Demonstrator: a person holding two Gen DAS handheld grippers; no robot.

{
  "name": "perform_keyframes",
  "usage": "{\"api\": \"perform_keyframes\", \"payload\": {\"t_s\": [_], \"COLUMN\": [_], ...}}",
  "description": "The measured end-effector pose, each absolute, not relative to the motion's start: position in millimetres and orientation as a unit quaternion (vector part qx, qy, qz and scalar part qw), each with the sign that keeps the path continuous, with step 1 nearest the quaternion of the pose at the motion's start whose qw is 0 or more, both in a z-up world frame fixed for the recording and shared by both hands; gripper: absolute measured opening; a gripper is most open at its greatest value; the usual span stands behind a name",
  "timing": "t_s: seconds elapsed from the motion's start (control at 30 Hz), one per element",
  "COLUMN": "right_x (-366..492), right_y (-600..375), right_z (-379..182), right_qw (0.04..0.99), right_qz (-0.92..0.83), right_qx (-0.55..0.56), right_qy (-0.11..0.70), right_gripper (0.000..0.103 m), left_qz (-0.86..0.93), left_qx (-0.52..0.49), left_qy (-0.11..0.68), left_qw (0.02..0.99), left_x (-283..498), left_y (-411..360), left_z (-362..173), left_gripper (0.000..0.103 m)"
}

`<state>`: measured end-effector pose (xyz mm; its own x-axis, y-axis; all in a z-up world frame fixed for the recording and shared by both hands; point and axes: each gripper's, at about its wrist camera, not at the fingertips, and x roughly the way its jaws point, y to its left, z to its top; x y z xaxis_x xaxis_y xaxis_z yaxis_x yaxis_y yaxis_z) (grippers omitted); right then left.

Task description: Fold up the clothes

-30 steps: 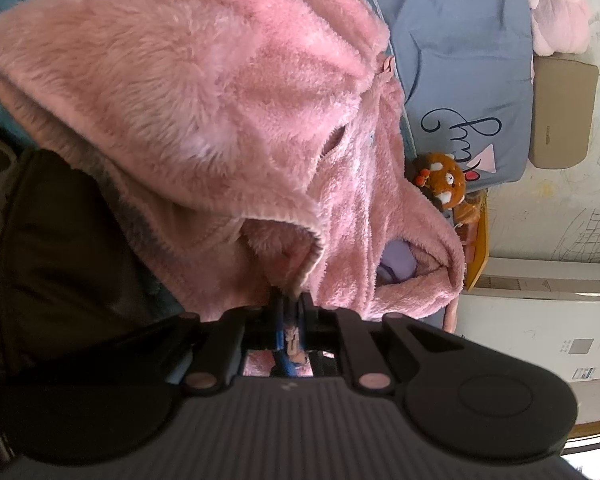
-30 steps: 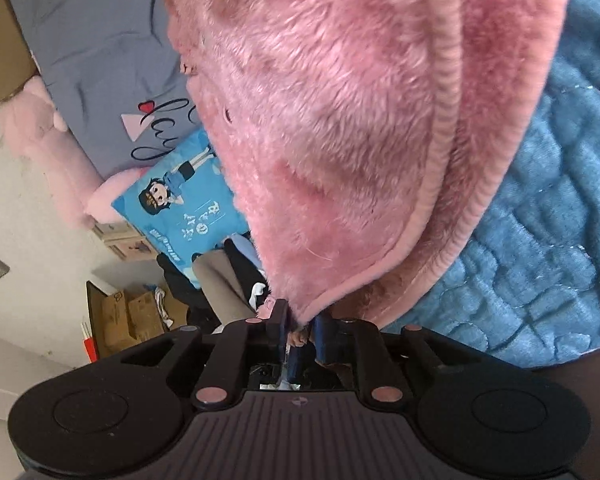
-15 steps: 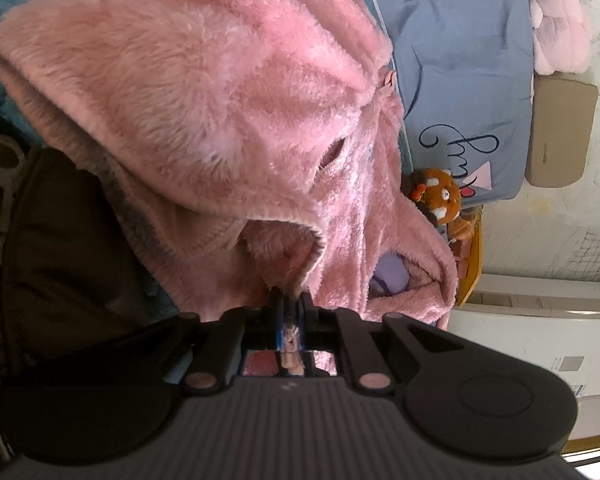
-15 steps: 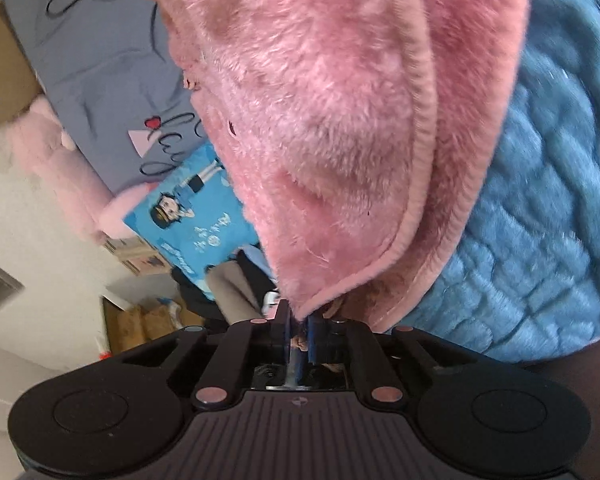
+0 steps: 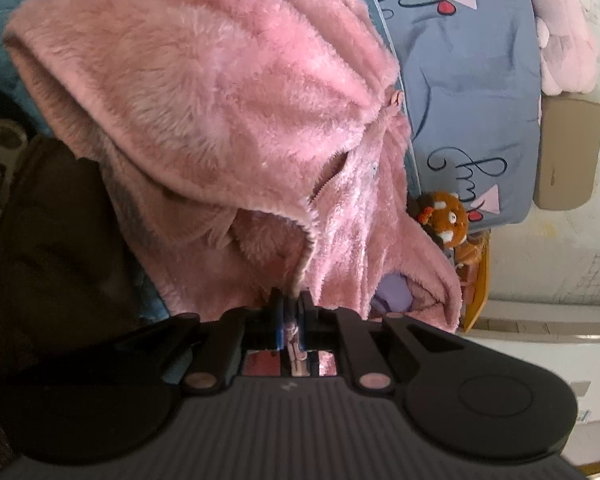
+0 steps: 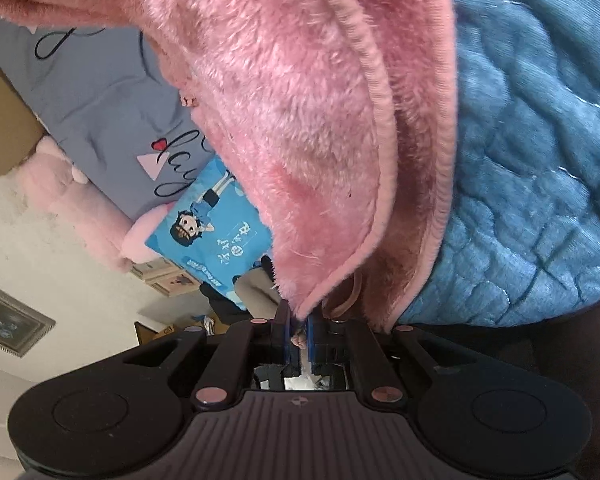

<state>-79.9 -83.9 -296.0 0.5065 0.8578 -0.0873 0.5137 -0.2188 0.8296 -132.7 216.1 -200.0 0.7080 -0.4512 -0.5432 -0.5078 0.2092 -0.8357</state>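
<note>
Both views are taken from just behind the jaws, looking forward along them. The left wrist view is rolled sideways and held very close to the pink fleece garment (image 5: 228, 120), which fills the frame's centre. The right wrist view is equally close, with the garment (image 6: 300, 120) at upper centre. The grey-blue printed pillow (image 5: 472, 92) (image 6: 100, 92) is shared by both.

The pink fleece garment (image 5: 228, 112) runs off the top edge above the left tongs (image 5: 291, 320) and hides most of the blue quilt (image 6: 532, 184) behind it. Above the right tongs (image 6: 299, 322) its clamped hem covers their pads, and the fleece blocks part of the blue cartoon package (image 6: 208, 236).
</note>
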Motion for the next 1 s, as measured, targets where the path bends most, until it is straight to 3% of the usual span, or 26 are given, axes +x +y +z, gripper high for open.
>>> {"api": "perform_keyframes", "payload": {"t_s": [0.63,0.7,1.0], "right_x": [-88,-88,-89], "right_y": [-82,-83,-82], "right_z": [-294,-294,-296], "right_qw": [0.415,0.416,0.414], "right_qz": [0.190,0.190,0.186], "right_qx": [0.770,0.770,0.770], "right_qy": [0.445,0.445,0.449], "right_gripper": [0.008,0.008,0.008], "left_qz": [0.050,0.052,0.068], "left_qx": [-0.642,-0.639,-0.632], "left_qy": [0.361,0.362,0.364], "left_qw": [0.674,0.677,0.680], "left_x": [-149,-150,-158], "left_y": [210,212,221], "left_z": [-192,-192,-192], "left_gripper": [0.007,0.012,0.013]}}
